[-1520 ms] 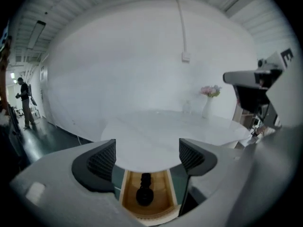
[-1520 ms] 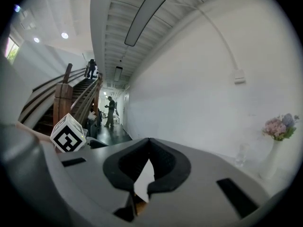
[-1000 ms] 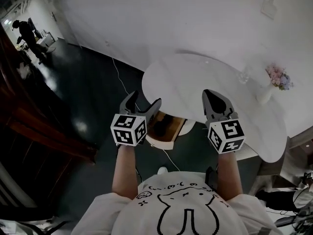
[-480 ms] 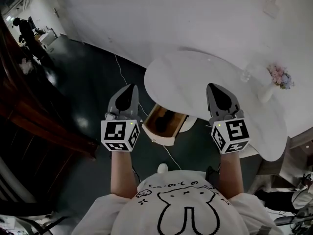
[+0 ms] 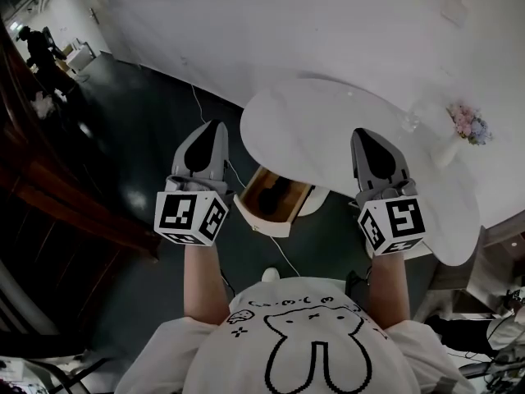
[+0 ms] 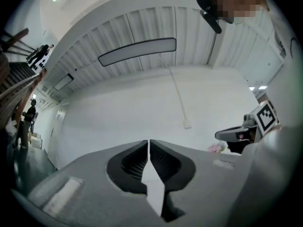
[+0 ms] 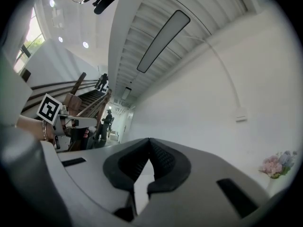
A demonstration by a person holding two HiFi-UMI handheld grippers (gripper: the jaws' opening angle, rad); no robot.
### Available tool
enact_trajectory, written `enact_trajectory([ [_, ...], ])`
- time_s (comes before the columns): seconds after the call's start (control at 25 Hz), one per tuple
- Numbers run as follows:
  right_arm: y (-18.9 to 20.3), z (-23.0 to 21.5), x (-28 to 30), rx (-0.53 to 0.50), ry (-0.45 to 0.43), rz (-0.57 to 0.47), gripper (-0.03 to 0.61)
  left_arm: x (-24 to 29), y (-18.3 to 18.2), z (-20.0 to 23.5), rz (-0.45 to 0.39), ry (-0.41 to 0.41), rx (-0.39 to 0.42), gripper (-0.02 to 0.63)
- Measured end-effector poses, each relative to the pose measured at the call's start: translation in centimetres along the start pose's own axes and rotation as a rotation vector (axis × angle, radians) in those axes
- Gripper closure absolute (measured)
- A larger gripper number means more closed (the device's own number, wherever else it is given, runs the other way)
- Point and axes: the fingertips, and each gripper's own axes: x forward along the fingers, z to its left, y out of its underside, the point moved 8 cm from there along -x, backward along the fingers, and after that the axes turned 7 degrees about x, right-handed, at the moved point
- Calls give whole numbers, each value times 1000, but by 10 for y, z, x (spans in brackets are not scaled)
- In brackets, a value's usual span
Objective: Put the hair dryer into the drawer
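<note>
Both left gripper (image 5: 213,127) and right gripper (image 5: 367,135) have fingers pinched together, empty, flanking the drawer (image 5: 260,223).

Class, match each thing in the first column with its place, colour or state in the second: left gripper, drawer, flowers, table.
Column one:
1. left gripper
2. drawer
3. flowers
4. table

Column two:
a. white and round
b. shut, nothing between the jaws
c. standing at the table's right side in the head view
d. pulled open under the table's near edge

Pairs: 1-b; 2-d; 3-c; 4-a
</note>
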Motion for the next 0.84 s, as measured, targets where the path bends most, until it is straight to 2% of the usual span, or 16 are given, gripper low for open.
enact_trajectory([
  [0.12, -3, 1, 0, -11, 0, -9, 577, 0, -5, 1, 2, 6, 9, 594],
  [0.52, -7, 5, 4, -34, 7, -18, 577, 3, -15, -1, 15, -1, 122, 595],
  [0.84, -10, 6, 6, -59, 13, -22, 577, 9, -19, 0, 22, 1, 162, 595],
])
